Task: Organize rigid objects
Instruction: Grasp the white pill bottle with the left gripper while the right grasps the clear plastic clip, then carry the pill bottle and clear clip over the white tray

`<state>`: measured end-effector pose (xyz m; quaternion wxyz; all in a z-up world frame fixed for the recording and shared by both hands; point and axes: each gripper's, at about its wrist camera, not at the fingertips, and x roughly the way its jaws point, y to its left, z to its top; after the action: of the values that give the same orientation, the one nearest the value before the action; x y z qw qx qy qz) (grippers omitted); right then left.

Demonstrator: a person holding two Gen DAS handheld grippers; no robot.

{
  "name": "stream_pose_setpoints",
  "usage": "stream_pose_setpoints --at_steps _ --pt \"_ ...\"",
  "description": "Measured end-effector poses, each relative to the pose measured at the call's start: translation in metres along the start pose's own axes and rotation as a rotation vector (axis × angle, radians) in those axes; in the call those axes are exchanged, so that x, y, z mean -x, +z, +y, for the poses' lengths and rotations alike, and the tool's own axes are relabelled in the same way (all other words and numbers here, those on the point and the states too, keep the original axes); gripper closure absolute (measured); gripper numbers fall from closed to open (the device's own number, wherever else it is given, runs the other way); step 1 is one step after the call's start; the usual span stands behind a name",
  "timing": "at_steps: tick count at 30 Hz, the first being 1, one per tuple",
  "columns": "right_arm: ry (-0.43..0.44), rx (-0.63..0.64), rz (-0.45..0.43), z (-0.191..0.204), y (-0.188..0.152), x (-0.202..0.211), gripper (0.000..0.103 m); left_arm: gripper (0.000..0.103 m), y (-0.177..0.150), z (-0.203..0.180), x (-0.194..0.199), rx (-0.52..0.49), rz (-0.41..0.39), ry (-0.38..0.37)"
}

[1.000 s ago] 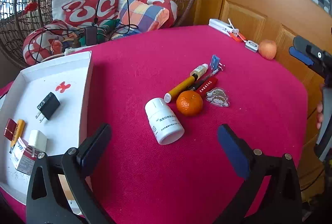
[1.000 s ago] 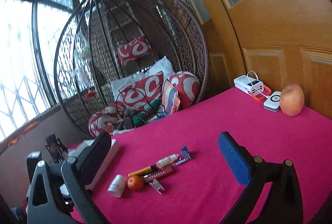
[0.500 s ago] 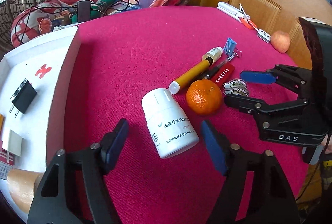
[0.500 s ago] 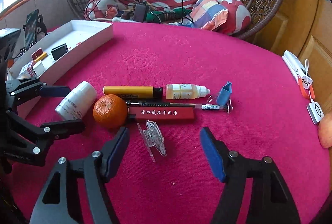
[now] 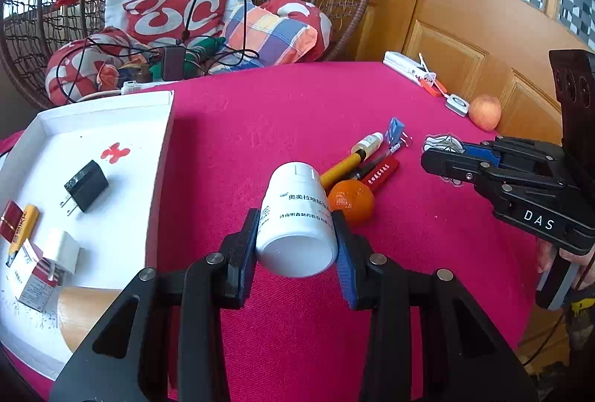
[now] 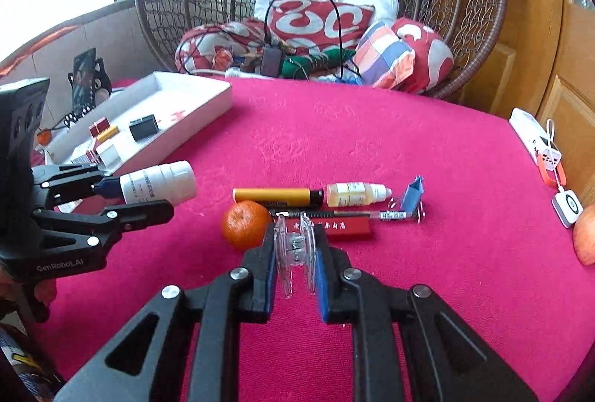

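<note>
My left gripper (image 5: pixel 297 249) is shut on a white pill bottle (image 5: pixel 297 219) and holds it lifted above the pink cloth; it also shows in the right wrist view (image 6: pixel 158 183). My right gripper (image 6: pixel 295 275) is shut on a clear plastic clip (image 6: pixel 295 245), lifted off the cloth; in the left wrist view the clip (image 5: pixel 442 142) sits at its fingertips. On the cloth lie a tangerine (image 6: pixel 245 224), a yellow tube (image 6: pixel 277 197), a small dropper bottle (image 6: pixel 357 194), a pen (image 6: pixel 357 215), a red flat case (image 6: pixel 347 228) and a blue binder clip (image 6: pixel 412 195).
A white tray (image 5: pixel 163 156) at the left holds a black charger (image 5: pixel 85 185), a white charger (image 5: pixel 64 250), a lighter and small boxes. An apple (image 5: pixel 484 112) and white devices (image 5: pixel 407 69) lie at the right edge. A wicker chair with cushions (image 6: pixel 323 21) stands behind.
My left gripper has closed on the pill bottle and lifted it. My right gripper has closed on the clear clip and lifted it off the cloth.
</note>
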<state>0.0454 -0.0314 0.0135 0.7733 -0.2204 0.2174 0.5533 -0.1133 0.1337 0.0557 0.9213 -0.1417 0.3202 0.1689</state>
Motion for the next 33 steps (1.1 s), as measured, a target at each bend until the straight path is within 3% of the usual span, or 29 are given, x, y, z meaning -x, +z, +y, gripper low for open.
stream_pose_setpoints --at_steps 9,27,30,33 --pt "0.086 -0.034 -0.189 0.019 0.032 0.03 0.087 0.067 0.012 0.015 0.059 0.014 -0.183 0.096" --pt "0.217 0.045 -0.227 0.083 0.082 0.017 0.087 0.067 0.008 0.121 0.124 0.213 -0.306 0.334" --pt "0.264 0.06 -0.219 0.096 0.094 0.009 0.087 0.067 0.016 0.14 0.13 0.198 -0.311 0.382" --pt "0.301 0.066 -0.203 0.112 0.111 -0.003 0.087 0.067 0.034 0.168 0.129 0.223 -0.302 0.383"
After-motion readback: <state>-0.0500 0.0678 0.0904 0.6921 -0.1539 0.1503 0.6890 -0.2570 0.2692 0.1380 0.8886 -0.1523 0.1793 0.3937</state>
